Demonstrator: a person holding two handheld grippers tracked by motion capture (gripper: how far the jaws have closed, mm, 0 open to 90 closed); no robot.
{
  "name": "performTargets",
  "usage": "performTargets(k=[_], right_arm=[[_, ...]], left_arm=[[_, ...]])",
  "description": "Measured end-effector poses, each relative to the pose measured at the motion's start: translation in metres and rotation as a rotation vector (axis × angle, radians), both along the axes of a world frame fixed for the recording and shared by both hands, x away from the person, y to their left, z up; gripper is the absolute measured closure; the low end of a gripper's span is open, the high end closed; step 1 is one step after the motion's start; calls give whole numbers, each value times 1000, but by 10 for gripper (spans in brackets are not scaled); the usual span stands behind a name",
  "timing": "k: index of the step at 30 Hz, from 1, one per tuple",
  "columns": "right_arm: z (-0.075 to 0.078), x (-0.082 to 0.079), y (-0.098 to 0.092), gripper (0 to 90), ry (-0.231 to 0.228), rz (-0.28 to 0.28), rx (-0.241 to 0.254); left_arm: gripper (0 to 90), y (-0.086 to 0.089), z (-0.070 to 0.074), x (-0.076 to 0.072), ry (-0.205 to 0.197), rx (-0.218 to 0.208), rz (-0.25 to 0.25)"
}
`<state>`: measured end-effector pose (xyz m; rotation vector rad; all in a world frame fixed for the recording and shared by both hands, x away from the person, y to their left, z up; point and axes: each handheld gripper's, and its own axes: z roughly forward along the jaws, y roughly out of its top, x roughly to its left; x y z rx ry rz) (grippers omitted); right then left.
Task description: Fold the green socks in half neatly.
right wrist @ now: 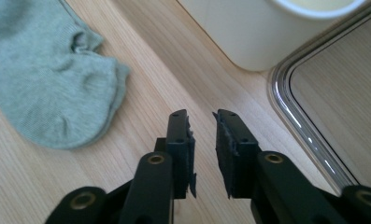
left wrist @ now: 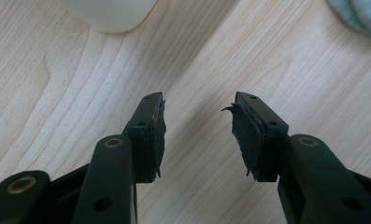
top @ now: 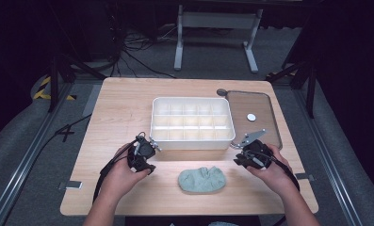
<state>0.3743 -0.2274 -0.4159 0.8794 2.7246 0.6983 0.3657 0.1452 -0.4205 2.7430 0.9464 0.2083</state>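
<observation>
Black jaws apart, holding nothing

Sock (top: 202, 180) btwn tools, before box (top: 192, 123).

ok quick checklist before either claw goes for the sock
1. Left claw has nothing in it: ok, jaws apart over bare wood.
2. Right claw has nothing in it: ok, a narrow gap with nothing between the jaws.
3. Sock free to pick: ok, it lies flat on the table between the two hands, nothing on it.
4. Right claw wide enough for the sock: not ok, the gap looks tight; open it further first.
5. Divided box ready to take it: ok, the compartments look empty and the clear lid lies beside it.
6. Small white disc on the lid out of the way: ok.
</observation>
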Motion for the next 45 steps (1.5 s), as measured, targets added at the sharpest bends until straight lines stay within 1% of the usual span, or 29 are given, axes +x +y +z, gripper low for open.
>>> performTargets(k=[2,3,5,6,7,8,10,11,13,15,17,19,20,22,23,24,25,28,30,33,35,36,37,38,40,42,43,44,45], right_arm=[[1,-1,1,702,8,-4,19],[1,-1,1,702,8,-4,19],[0,-3,2,691,9,-2,24],[0,-3,2,691,8,-4,27],[0,-4,2,691,11,-1,31],[0,-5,4,691,6,6,32],[1,-8,6,690,2,12,35],[3,-8,7,687,-5,20,52],[5,-8,8,682,24,18,82],[6,-10,9,682,22,17,82],[6,-12,9,672,21,25,81],[6,-15,10,655,4,27,76],[6,-16,10,648,-3,39,77],[7,-19,11,639,-7,37,75],[7,-20,10,641,-19,39,76],[7,-21,11,664,-19,36,85],[7,-21,11,664,-19,36,85],[8,-27,12,730,-2,54,119],[7,-29,15,753,10,63,124],[6,-34,25,794,25,90,128],[4,-38,35,823,35,120,127],[4,-38,35,823,35,120,127],[3,-39,38,834,40,132,129],[2,-41,43,849,47,148,137],[-1,-44,51,865,55,173,145],[-6,-45,58,876,69,186,145],[-9,-46,61,879,76,196,145],[-12,-46,65,880,82,205,139],[-12,-46,65,880,82,205,139]], left_arm=[[518,1,1,-1,16,-25,13],[521,1,1,-1,16,-25,13],[527,-1,6,-2,17,-65,7],[545,-2,8,-3,20,-85,10],[559,-3,11,-4,26,-111,3],[561,-5,14,-4,22,-133,-8],[576,-6,17,-7,41,-172,-9],[595,-8,19,-9,42,-180,-27],[607,-11,22,-12,48,-190,-50],[592,-15,25,-16,48,-195,-49],[582,-20,30,-20,51,-210,-51],[565,-24,33,-22,59,-228,-41],[565,-26,34,-23,63,-233,-39],[566,-31,33,-24,71,-241,-49],[574,-32,32,-25,79,-241,-61],[594,-34,31,-25,91,-236,-69],[599,-34,31,-25,91,-236,-69],[623,-41,27,-25,104,-216,-93],[624,-46,25,-26,107,-216,-117],[624,-54,21,-27,118,-245,-137],[626,-56,18,-28,128,-251,-121],[622,-56,18,-28,128,-251,-121],[622,-57,16,-29,129,-262,-107],[615,-57,16,-29,136,-267,-96],[603,-58,14,-28,136,-270,-84],[600,-59,12,-28,137,-265,-89],[599,-60,11,-28,141,-262,-87],[598,-61,7,-27,156,-258,-75],[591,-61,7,-27,156,-258,-75]])
